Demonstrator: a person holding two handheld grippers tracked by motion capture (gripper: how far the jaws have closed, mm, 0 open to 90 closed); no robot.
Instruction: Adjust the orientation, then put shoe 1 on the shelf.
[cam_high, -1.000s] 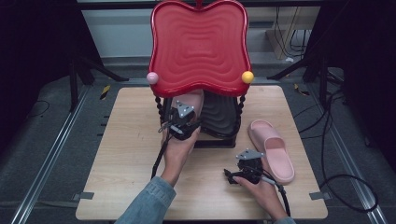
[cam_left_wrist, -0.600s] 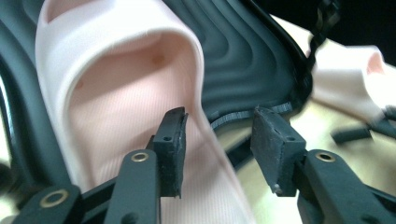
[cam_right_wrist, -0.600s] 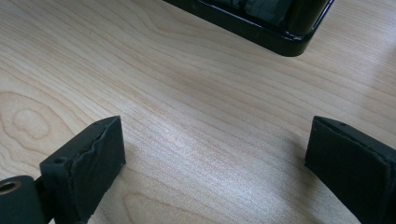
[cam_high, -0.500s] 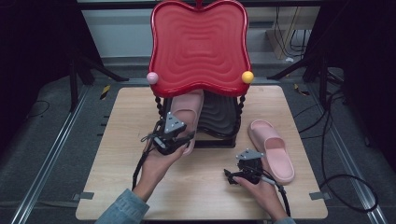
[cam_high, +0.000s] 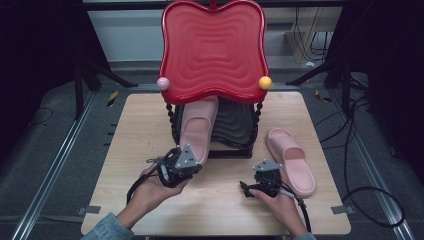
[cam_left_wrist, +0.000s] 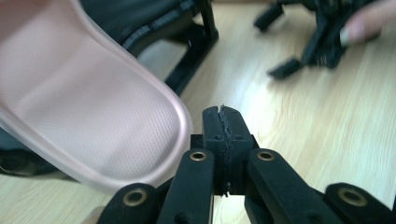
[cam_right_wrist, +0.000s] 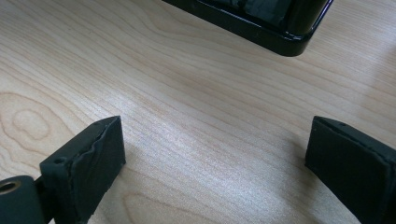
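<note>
Left hand: the left gripper sits at the front left corner of the shoe rack, lower and nearer the table's front edge than a second ago, when it stood up against the rack's lower shelf.
Left gripper jaws: they have just been closing and now stand pressed together with nothing between them, as the left gripper view shows. The heel of the slipper lies just beside the closed tips, not inside them.
Slipper on rack: the pink slipper lies lengthwise on the rack's lower shelf under the red top tray, toe inward, heel overhanging the front edge. It has kept the same place across the last second. In the left gripper view its heel is at the left.
Meaning for the work: judged from these positions, the first slipper is placed and released; the left hand is backing clear of the rack.
Right hand: the right gripper rests low on the table, unmoved over the last second.
Right gripper jaws: wide apart and holding nothing; bare wood shows between the pads in the right gripper view, with the rack's base corner ahead.
Second slipper: the other pink slipper lies flat on the table just right of the right gripper, apparently apart from it, though the hand covers the gap.
Remaining step: probably gripping this second slipper and setting it on the free right half of the shelf.
</note>
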